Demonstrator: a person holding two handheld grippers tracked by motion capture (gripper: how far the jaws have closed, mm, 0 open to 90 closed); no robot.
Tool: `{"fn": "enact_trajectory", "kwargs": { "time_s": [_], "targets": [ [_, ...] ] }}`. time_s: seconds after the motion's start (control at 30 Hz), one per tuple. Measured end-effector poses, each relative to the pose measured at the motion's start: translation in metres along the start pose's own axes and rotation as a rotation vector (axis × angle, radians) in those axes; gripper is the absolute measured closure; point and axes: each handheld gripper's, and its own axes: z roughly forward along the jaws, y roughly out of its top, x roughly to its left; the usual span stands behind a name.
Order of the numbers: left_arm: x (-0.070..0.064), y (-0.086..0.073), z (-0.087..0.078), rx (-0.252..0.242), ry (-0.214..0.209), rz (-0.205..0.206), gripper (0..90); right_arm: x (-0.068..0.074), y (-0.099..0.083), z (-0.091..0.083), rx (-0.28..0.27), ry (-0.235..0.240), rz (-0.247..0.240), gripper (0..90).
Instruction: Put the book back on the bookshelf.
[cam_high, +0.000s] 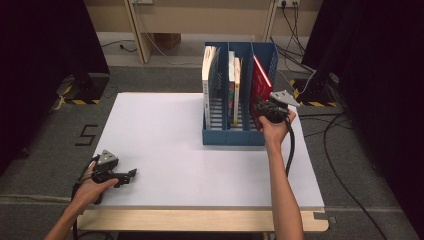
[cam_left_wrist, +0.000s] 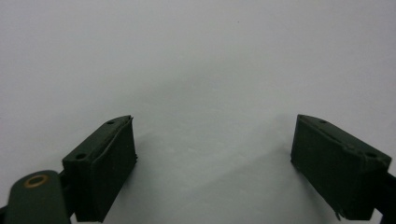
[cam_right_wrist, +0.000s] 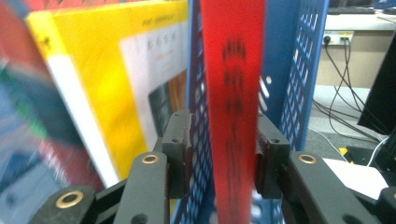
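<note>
The right gripper (cam_high: 265, 111) is clamped on the spine of a red book (cam_high: 260, 85) at the front of the blue file rack (cam_high: 235, 136), which stands toward the far right of the white worktop (cam_high: 165, 150). In the right gripper view the two black jaws press against both sides of the red spine (cam_right_wrist: 233, 93), which runs upright through the frame, with blurred dark lettering down it. The red book stands on its lower edge in the rightmost compartment of the rack, its long axis running front to back along that slot and its spine facing the person; in the high view it leans a little, the top tilted toward the right-hand perforated wall. In the middle compartment, on the other side of the blue mesh divider, stands a yellow-covered book (cam_right_wrist: 116, 70), also upright, and the left compartment holds a white-spined book (cam_high: 207, 80). The left gripper (cam_high: 125, 177) lies well apart from the rack, near the front left corner of the worktop, held low by the person's left hand (cam_high: 92, 187). The left gripper view shows its jaws spread wide over bare white surface, with nothing between them.
</note>
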Motion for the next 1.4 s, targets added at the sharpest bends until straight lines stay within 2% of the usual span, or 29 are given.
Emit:
{"fn": "enact_trajectory", "kwargs": {
  "time_s": [0.17, 0.23, 0.27, 0.3, 0.43, 0.57, 0.63, 0.8, 1.0, 1.13, 1.17, 1.23, 1.4],
  "targets": [
    [0.0, 0.0, 0.0, 0.0, 0.0, 0.0, 12.8, -0.004, -0.009, -0.02, 0.023, 0.037, -0.023, 63.2],
    [0.0, 0.0, 0.0, 0.0, 0.001, 0.0, 12.8, -0.004, -0.011, -0.026, 0.028, 0.035, -0.063, 67.6],
    [0.0, 0.0, 0.0, 0.0, 0.0, 0.0, 12.8, -0.005, -0.011, -0.029, 0.041, 0.037, -0.101, 72.2],
    [0.0, 0.0, 0.0, 0.0, 0.0, 0.0, 12.8, -0.005, -0.011, -0.031, 0.042, 0.032, -0.113, 73.6],
    [0.0, 0.0, 0.0, 0.0, 0.0, 0.0, 12.8, -0.009, -0.014, -0.032, 0.059, 0.028, -0.106, 77.8],
    [0.0, 0.0, 0.0, 0.0, 0.0, 0.0, 12.8, -0.007, -0.021, -0.023, 0.07, 0.027, -0.09, 78.2],
    [0.0, 0.0, 0.0, 0.0, 0.0, 0.0, 12.8, -0.006, -0.02, -0.019, 0.069, 0.033, -0.076, 78.1],
    [0.0, 0.0, 0.0, 0.0, 0.0, 0.0, 12.8, 0.002, -0.019, -0.006, 0.06, 0.009, -0.088, 77.7],
    [0.0, 0.0, 0.0, 0.001, 0.0, 0.0, 12.8, 0.01, -0.016, 0.009, 0.05, 0.018, -0.054, 75.6],
    [0.0, 0.0, 0.0, 0.0, -0.001, -0.001, 12.8, 0.013, -0.016, 0.01, 0.052, 0.004, -0.093, 75.4],
    [0.0, 0.0, 0.0, 0.0, -0.001, -0.001, 12.8, 0.012, -0.016, 0.01, 0.05, 0.007, -0.082, 75.1],
    [0.0, 0.0, 0.0, 0.0, -0.001, 0.0, 12.8, 0.011, -0.017, 0.01, 0.049, 0.017, -0.061, 73.3],
    [0.0, 0.0, 0.0, 0.0, -0.003, -0.001, 12.7, 0.013, -0.022, 0.011, 0.082, 0.041, -0.032, 58.7]
  ]
}}
